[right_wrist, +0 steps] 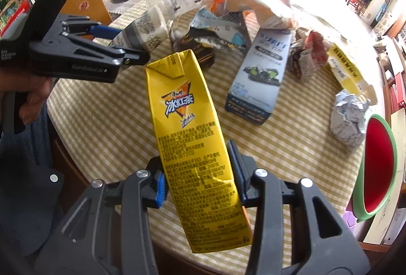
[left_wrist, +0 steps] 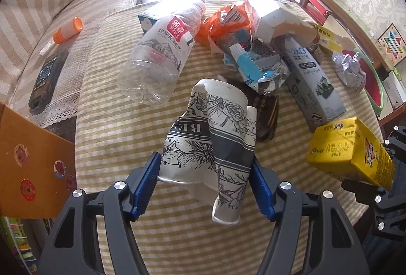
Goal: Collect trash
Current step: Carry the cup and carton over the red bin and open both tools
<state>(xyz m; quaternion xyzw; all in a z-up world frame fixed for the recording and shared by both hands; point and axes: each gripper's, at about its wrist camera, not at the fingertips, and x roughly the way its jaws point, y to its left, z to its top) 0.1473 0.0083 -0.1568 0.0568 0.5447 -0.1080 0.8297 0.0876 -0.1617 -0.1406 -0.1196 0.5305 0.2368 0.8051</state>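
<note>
My left gripper (left_wrist: 206,171) is shut on a crushed black-and-white floral paper cup (left_wrist: 210,138), held above the striped tablecloth (left_wrist: 114,97). The cup (right_wrist: 142,31) and left gripper (right_wrist: 119,44) also show in the right wrist view. My right gripper (right_wrist: 198,173) is shut on a yellow iced-tea carton (right_wrist: 187,122), held above the table; the carton also shows at the right of the left wrist view (left_wrist: 350,150). On the table lie a clear plastic bottle (left_wrist: 159,54), an orange wrapper (left_wrist: 223,21), a blue-and-white wrapper (left_wrist: 258,64), a grey milk carton (right_wrist: 258,79) and crumpled foil (right_wrist: 350,117).
A red bowl with a green rim (right_wrist: 378,168) stands at the table's right edge. An orange cardboard box (left_wrist: 28,163) is at the left. A sofa (left_wrist: 50,8) behind holds a remote (left_wrist: 45,77) and an orange-capped bottle (left_wrist: 68,29). A torn white box (left_wrist: 276,18) lies at the back.
</note>
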